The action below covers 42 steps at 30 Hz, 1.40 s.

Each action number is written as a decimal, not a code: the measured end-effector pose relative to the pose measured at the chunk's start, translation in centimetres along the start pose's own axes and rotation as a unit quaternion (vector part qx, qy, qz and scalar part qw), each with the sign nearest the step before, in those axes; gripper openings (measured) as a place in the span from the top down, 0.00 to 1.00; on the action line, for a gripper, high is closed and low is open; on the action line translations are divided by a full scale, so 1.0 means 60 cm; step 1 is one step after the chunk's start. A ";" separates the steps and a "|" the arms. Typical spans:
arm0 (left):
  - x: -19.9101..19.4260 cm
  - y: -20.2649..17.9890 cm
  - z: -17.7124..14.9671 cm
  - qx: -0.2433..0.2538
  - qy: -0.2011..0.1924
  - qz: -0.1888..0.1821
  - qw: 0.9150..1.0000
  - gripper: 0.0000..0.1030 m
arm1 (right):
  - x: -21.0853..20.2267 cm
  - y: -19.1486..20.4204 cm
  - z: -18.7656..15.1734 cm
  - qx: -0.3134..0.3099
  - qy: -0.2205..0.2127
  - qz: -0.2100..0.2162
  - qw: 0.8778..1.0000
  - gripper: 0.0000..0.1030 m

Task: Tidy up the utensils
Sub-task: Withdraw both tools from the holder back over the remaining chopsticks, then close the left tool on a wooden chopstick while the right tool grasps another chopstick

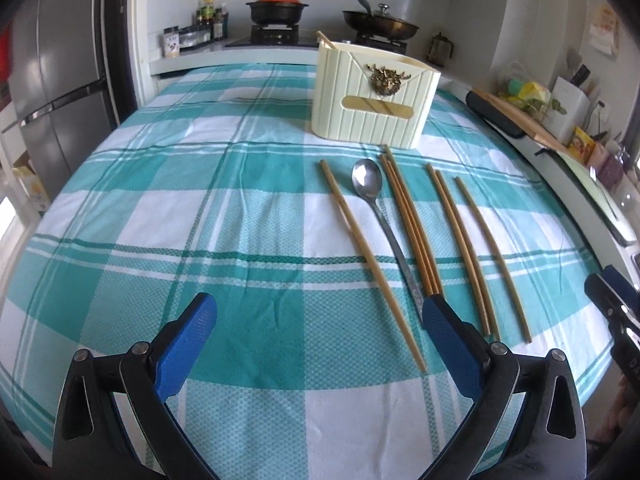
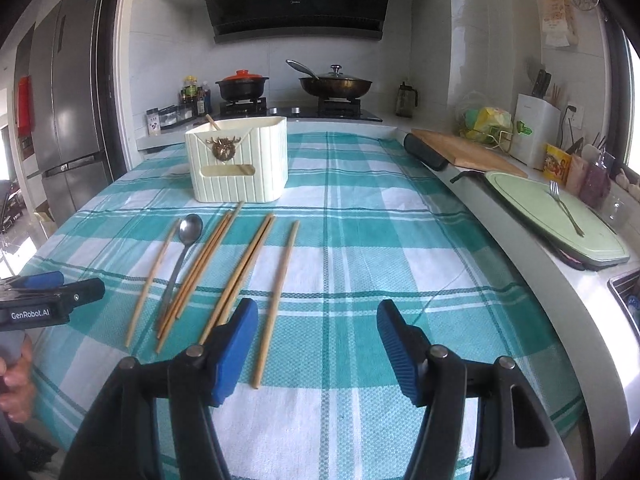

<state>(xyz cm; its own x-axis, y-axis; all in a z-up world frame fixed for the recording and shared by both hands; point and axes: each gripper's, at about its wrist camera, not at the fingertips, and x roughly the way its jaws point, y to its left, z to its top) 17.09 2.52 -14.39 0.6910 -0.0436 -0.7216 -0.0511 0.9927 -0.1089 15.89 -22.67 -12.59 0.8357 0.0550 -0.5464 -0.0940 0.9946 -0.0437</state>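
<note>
1. Chopsticks (image 2: 240,276) and spoon (image 2: 182,252) lie lengthwise on the cloth (image 2: 360,240), ahead-left of the right claw (image 2: 318,344), pointing at the holder (image 2: 238,160).
2. Both claws, left (image 1: 320,340) too, tilt downward, jaws wide, empty.

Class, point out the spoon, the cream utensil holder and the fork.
spoon (image 1: 366,179): left wrist view, on its bowl.
utensil holder (image 2: 240,178): right wrist view, on its front wall.
fork (image 2: 565,208): right wrist view, on its handle.

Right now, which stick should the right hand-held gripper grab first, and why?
Probably the lone chopstick nearest it. The right hand-held gripper is open and empty, that chopstick lies just beside its left finger, apart from the others, and the cream holder stands waiting beyond. I would ease left and down over it.
</note>
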 end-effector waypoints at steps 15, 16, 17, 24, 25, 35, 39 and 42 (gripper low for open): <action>0.011 0.008 0.000 -0.013 0.004 0.008 1.000 0.01 | 0.016 0.010 -0.014 -0.001 0.019 0.002 1.000 0.39; 0.013 0.007 0.000 -0.013 0.006 0.007 1.000 0.01 | 0.018 0.009 -0.015 0.000 0.022 0.003 1.000 0.39; 0.015 0.006 0.001 -0.013 0.008 0.007 1.000 0.01 | 0.020 0.009 -0.015 0.002 0.025 0.002 1.000 0.39; 0.020 0.001 0.002 -0.015 0.014 0.004 1.000 0.01 | 0.026 0.008 -0.016 0.008 0.035 0.004 0.999 0.39; 0.021 0.001 0.002 -0.015 0.014 0.004 1.000 0.01 | 0.027 0.009 -0.016 0.007 0.036 0.005 0.999 0.39; 0.032 -0.004 0.010 -0.013 0.018 0.005 1.000 0.01 | 0.035 0.010 -0.017 0.009 0.043 0.006 0.999 0.39; 0.049 -0.011 0.023 -0.009 0.020 0.009 1.000 0.01 | 0.038 0.010 -0.019 0.008 0.049 0.008 0.999 0.39; 0.070 -0.017 0.032 -0.001 0.021 0.025 0.999 0.01 | 0.041 0.011 -0.019 0.007 0.052 0.009 0.999 0.39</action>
<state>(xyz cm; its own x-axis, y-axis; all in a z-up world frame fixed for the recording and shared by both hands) 21.44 1.52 -15.95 0.6565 0.0007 -0.7543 -0.0852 0.9937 -0.0732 17.25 -22.00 -14.89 0.7727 0.0642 -0.6315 -0.1003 0.9947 -0.0216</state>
